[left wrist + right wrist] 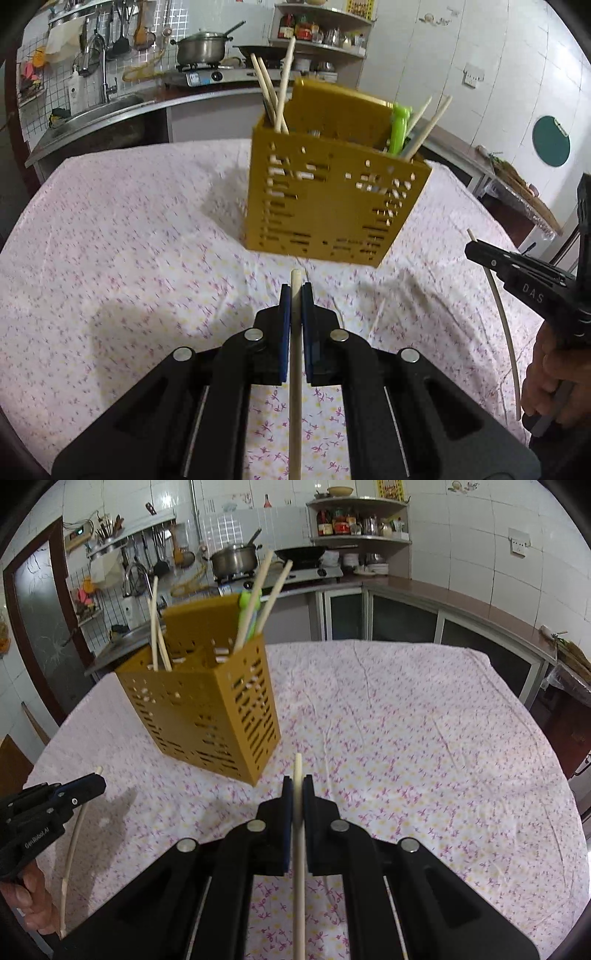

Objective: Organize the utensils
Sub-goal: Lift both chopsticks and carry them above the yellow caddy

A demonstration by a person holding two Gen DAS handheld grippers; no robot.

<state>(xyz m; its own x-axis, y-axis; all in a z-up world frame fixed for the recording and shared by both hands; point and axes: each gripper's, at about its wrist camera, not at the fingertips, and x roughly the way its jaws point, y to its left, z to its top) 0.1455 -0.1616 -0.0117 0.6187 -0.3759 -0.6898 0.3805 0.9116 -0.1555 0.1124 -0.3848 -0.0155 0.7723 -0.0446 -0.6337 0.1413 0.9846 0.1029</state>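
Two grips — left gripper and right gripper each clenched on a chopstick

Even, fairly bright indoor light is falling from above in both views. The perforated mustard-yellow plastic utensil holder is smearing with motion blur and casting a soft shadow on the floral-clothed tabletop. Fisheye distortion is bending edges, and dark vignetting is closing the corners.
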